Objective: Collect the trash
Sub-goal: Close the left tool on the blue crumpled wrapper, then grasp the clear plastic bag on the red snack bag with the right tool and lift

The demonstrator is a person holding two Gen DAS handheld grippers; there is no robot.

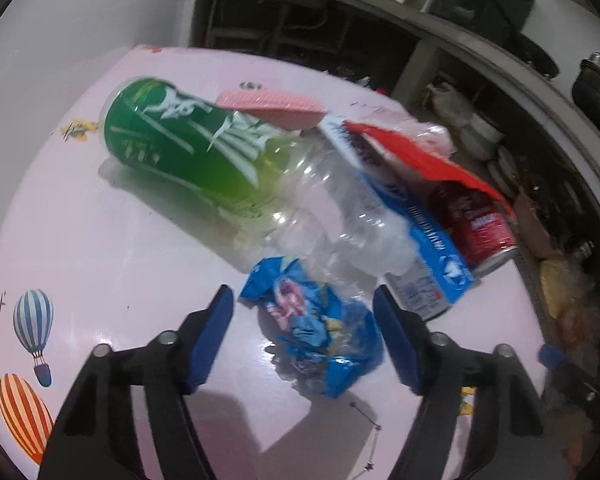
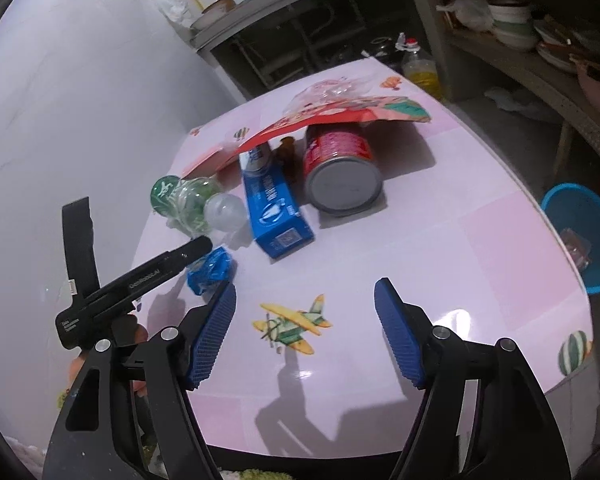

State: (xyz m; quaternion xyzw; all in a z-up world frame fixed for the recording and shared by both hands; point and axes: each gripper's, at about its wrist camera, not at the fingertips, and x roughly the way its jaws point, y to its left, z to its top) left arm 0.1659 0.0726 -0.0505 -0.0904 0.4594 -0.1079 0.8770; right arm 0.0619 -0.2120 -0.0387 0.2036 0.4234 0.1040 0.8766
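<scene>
A crumpled blue snack wrapper (image 1: 320, 332) lies on the pink table (image 1: 100, 240) between the jaws of my left gripper (image 1: 302, 296). The jaws are open: the right pad is at the wrapper's edge and the left pad stands clear of it. Behind the wrapper lie a green-labelled plastic bottle (image 1: 172, 140), a blue carton (image 1: 432, 240), a red can (image 1: 476, 220) and a red paper pack (image 1: 420, 160). My right gripper (image 2: 306, 286) hovers open over a plane sticker (image 2: 292, 324), with nothing in it. In the right wrist view the wrapper (image 2: 210, 270) sits under one of the left gripper's fingers (image 2: 188, 252).
A blue bin (image 2: 584, 232) stands on the floor past the table's right edge. Shelves with bowls (image 2: 512, 20) and an oil bottle (image 2: 420, 72) lie behind the table, and a white wall (image 2: 60, 120) is on the left. A pink lid-like piece (image 1: 272, 106) rests on the green bottle.
</scene>
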